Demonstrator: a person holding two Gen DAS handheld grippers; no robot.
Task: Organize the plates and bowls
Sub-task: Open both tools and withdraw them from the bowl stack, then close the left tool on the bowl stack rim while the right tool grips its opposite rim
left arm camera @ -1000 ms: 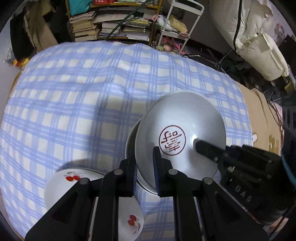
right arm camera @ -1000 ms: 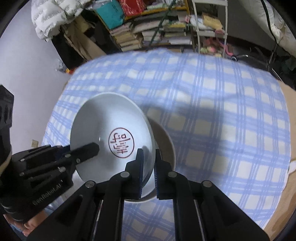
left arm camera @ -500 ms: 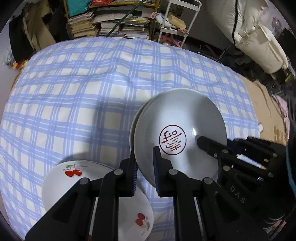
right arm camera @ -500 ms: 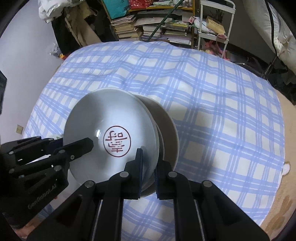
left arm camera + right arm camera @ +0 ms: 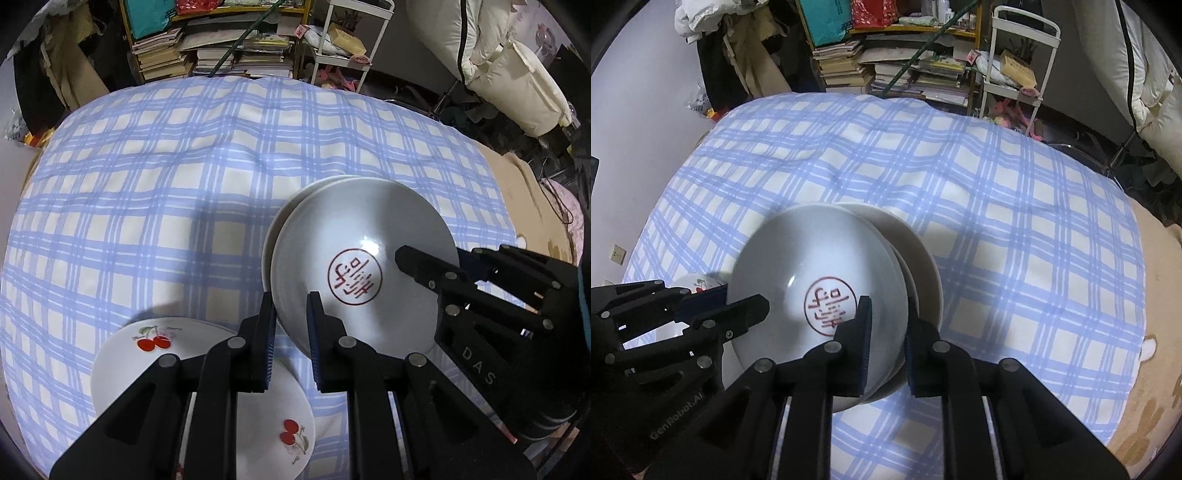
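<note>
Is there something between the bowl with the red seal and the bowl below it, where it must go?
Nothing visible. The red-seal bowl sits tilted straight over the lower bowl, both tongs at its rim; the right tongs are opening. The cherry plates lie aside.

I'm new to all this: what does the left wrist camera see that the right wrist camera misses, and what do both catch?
Only the left wrist view shows the whole white cherry-printed plate lying on the cloth; the right view catches just a sliver.

Only the right wrist view shows the wall socket and the right gripper's jaws opening around the bowl's rim.

Both show the white bowl with a red round seal, tilted over another white bowl, the blue checked cloth, the stacked books, and the left gripper on the rim.
</note>
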